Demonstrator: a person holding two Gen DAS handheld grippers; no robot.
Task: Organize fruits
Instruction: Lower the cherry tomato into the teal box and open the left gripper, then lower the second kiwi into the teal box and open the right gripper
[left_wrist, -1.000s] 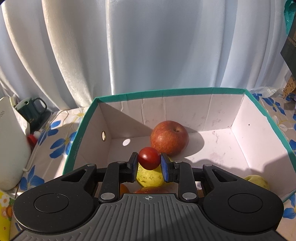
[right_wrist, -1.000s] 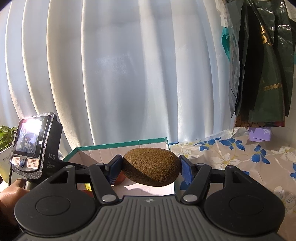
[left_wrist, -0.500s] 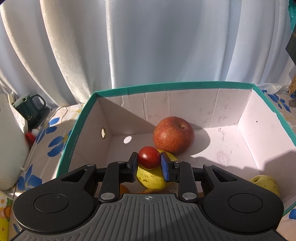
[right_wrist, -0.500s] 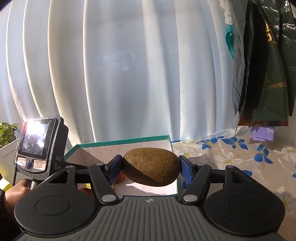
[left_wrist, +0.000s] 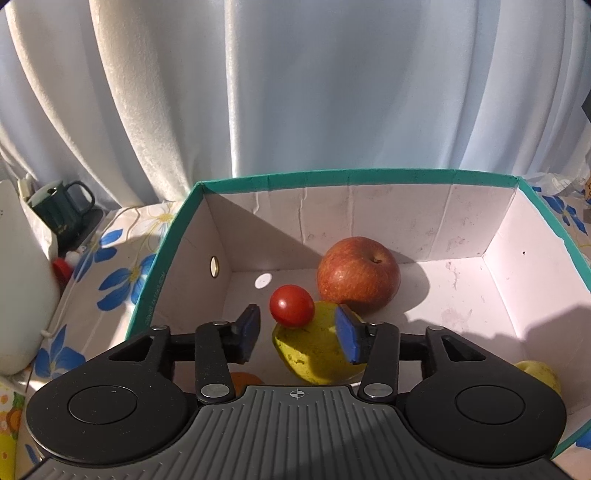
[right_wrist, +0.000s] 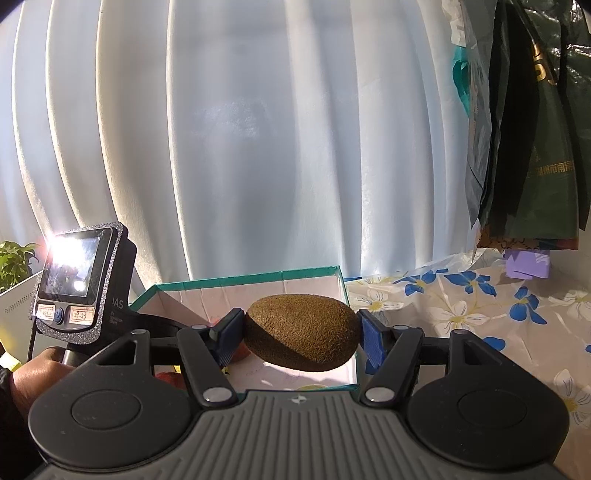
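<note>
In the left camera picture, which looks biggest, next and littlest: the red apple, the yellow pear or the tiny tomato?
1. Apple and pear: too close to call, since the pear is nearer the camera and partly hidden behind the gripper.
2. Tomato: clearly the smallest.

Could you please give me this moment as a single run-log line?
left gripper: jaws just opened, clear of cherry tomato over box | right gripper: shut on kiwi | next: likely kiwi into box
</note>
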